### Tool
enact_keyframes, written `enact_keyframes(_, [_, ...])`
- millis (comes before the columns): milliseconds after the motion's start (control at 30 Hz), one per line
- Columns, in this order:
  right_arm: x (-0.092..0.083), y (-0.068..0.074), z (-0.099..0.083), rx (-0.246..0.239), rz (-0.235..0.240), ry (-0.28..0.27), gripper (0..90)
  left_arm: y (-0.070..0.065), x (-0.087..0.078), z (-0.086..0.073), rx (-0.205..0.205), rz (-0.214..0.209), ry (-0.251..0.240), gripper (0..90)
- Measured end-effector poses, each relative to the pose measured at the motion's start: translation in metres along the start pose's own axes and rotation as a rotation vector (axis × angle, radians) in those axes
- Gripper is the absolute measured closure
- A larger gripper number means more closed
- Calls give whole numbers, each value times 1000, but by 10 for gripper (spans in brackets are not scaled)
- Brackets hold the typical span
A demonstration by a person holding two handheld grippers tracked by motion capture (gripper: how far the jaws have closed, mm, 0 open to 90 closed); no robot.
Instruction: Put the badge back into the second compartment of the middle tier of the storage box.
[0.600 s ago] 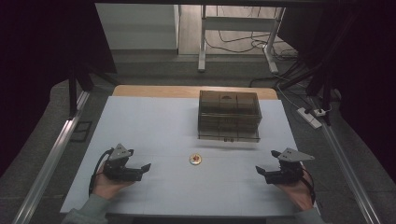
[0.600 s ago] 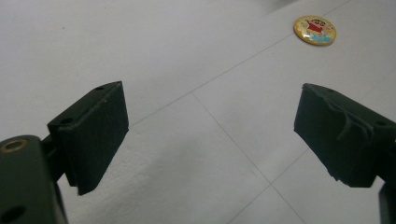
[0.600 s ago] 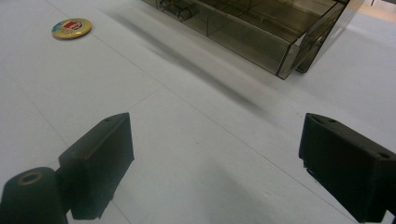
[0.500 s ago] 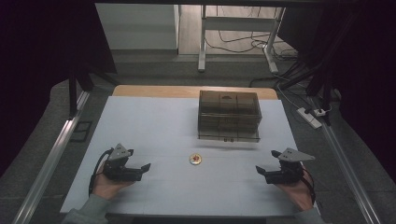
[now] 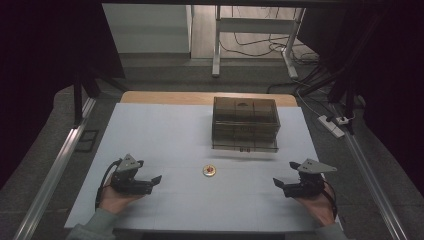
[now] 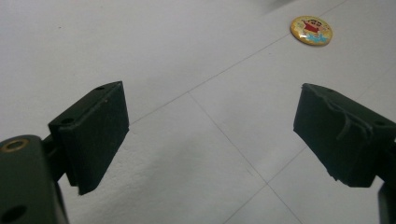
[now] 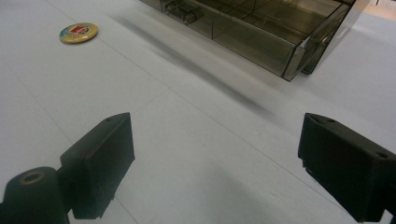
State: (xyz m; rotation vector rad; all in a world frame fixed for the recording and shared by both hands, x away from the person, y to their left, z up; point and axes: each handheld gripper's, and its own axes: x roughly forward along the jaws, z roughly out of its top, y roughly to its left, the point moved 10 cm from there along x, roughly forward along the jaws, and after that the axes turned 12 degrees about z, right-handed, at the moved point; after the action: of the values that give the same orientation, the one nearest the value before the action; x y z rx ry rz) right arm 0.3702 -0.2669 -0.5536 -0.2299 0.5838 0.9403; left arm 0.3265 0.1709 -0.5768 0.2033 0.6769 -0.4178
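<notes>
A small round yellow badge (image 5: pixel 209 171) with a red cartoon figure lies on the white table (image 5: pixel 165 130), near its front middle. It appears far up in the left gripper view as the badge (image 6: pixel 311 30) and at the upper left of the right gripper view as the badge (image 7: pixel 78 32). Behind it stands a smoky clear plastic box (image 5: pixel 244 123) with compartments; its front wall (image 7: pixel 243 35) carries a latch. My left gripper (image 5: pixel 156 180) rests open at the front left, jaws wide with nothing between them. At the front right, my right gripper (image 5: pixel 278 184) is open and empty too.
A person's hands hold both grippers at the table's front edge. A wooden strip (image 5: pixel 165 97) runs along the far edge. Metal rails (image 5: pixel 55 170) flank the table. A power strip (image 5: pixel 332 126) and cables lie on the floor at the back right.
</notes>
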Motion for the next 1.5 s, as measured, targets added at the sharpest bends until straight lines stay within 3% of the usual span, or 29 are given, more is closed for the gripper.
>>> enact_keyframes(433, [0, 4, 6, -3, 15, -14, 110, -3, 1, -1, 8, -9, 12, 108])
enact_keyframes(767, [0, 11, 23, -23, 27, -45, 113, -4, 1, -1, 8, -18, 14, 108])
enact_keyframes(1500, [12, 18, 47, -44, 55, -47, 120, -7, 3, -2, 12, -27, 29, 112])
